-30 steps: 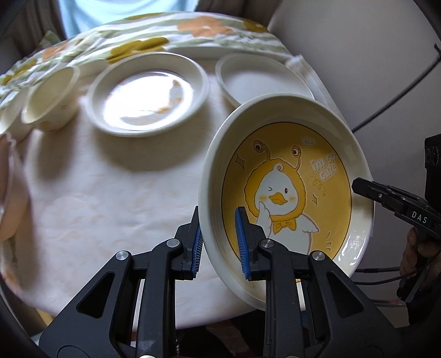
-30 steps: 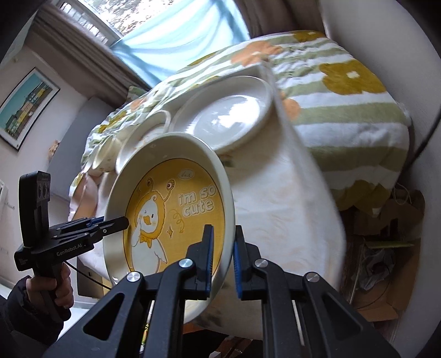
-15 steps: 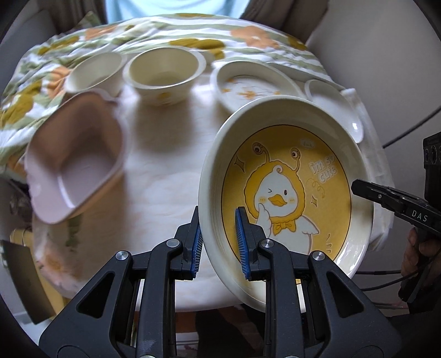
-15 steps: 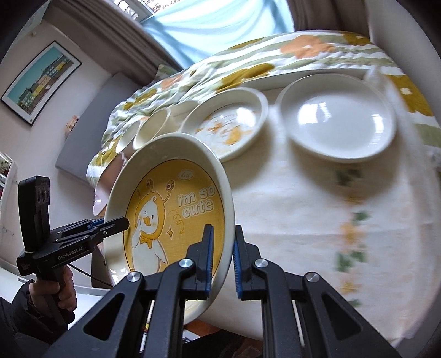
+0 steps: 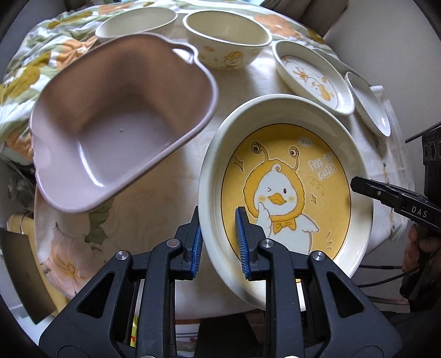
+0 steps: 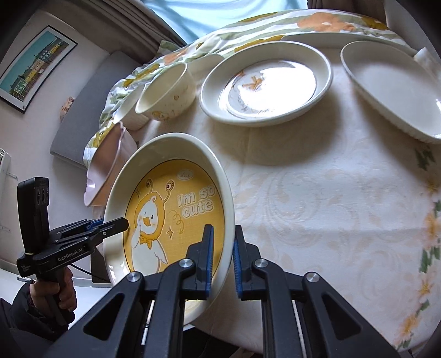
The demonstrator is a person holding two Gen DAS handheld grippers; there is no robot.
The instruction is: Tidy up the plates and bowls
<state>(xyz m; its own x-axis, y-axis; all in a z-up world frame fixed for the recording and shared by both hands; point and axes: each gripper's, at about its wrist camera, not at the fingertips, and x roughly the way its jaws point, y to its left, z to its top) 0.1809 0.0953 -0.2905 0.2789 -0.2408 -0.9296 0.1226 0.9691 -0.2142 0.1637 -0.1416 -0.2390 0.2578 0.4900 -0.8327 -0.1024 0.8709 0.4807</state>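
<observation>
A cream plate with a yellow duck picture point(image 5: 286, 181) is held tilted above the table's near edge; it also shows in the right wrist view point(image 6: 171, 209). My left gripper point(image 5: 219, 242) is shut on its left rim. My right gripper point(image 6: 222, 258) is shut on its right rim. On the table stand a pink handled bowl point(image 5: 115, 129), two cream bowls point(image 5: 226, 38) point(image 5: 135, 23), a duck-print plate point(image 5: 311, 77) and a plain white plate point(image 5: 369, 104).
The round table point(image 6: 330, 209) has a pale floral cloth and a green-and-orange striped cloth at the back. In the right wrist view the duck-print plate point(image 6: 267, 85) and white plate point(image 6: 391, 88) sit far right, the bowl point(image 6: 165, 91) left of them.
Both grippers have carried the duck plate leftward along the table; the pink bowl and the two cream bowls have come into close view. The grip on the plate is unchanged.
</observation>
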